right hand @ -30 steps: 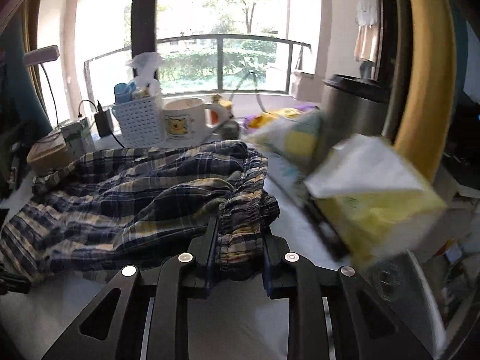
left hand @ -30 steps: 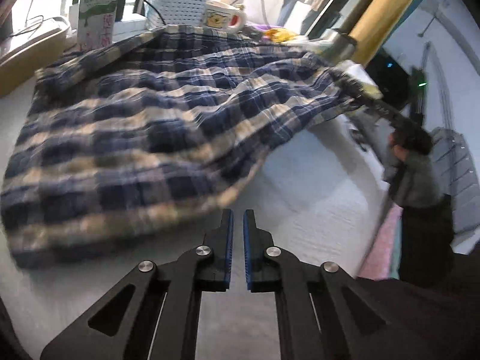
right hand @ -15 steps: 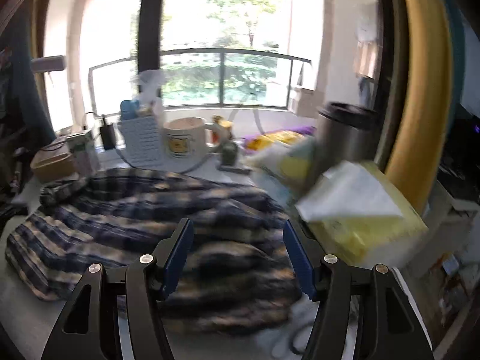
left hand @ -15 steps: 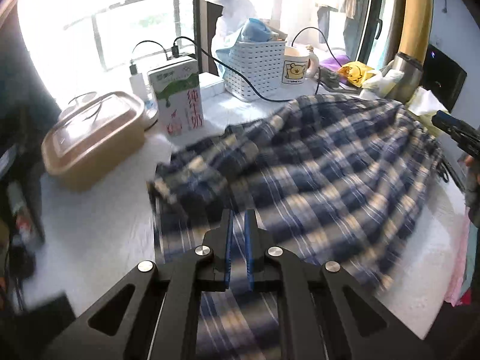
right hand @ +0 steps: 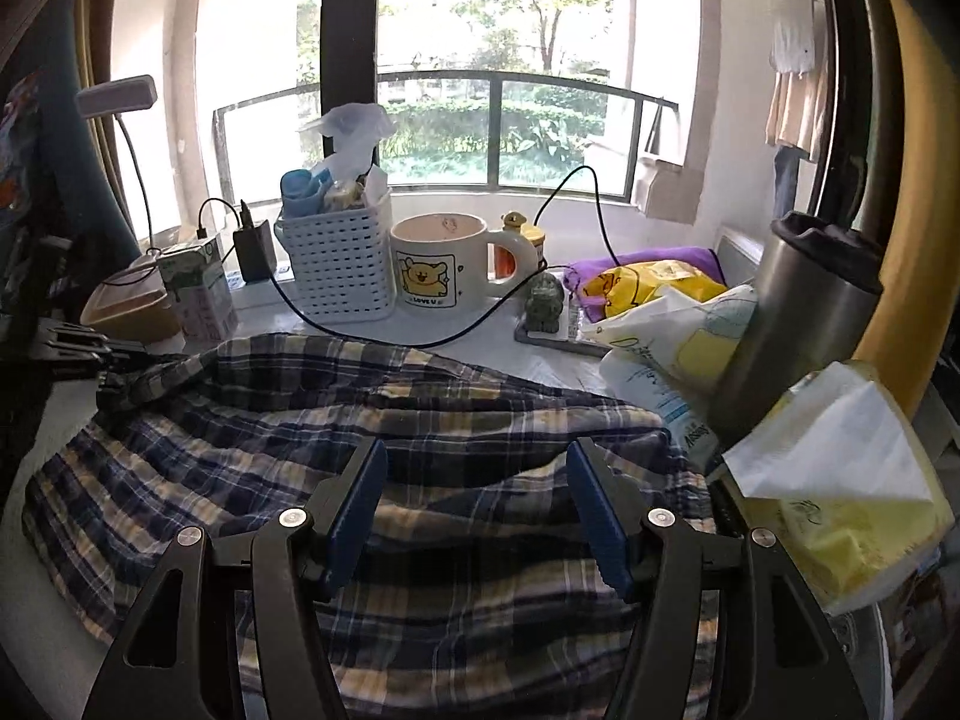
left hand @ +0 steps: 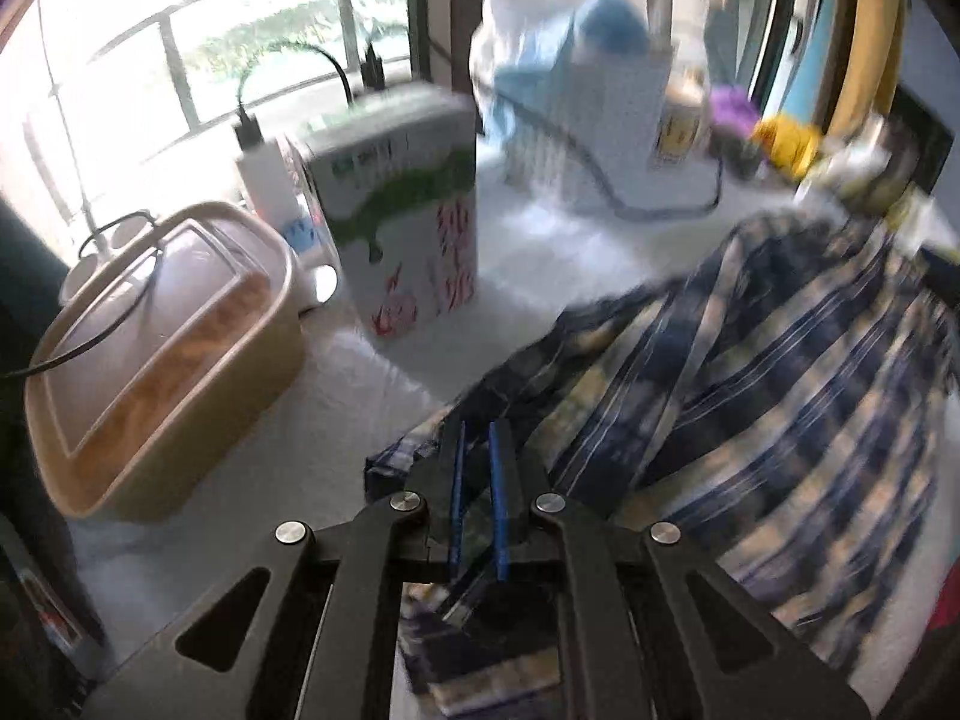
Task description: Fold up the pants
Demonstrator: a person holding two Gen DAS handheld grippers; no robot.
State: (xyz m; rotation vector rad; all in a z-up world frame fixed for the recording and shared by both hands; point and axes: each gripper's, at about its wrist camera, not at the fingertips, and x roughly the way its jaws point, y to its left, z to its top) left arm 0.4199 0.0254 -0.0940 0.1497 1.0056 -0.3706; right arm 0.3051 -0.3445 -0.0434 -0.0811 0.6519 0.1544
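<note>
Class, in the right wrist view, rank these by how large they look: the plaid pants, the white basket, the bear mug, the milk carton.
1. plaid pants
2. white basket
3. bear mug
4. milk carton
</note>
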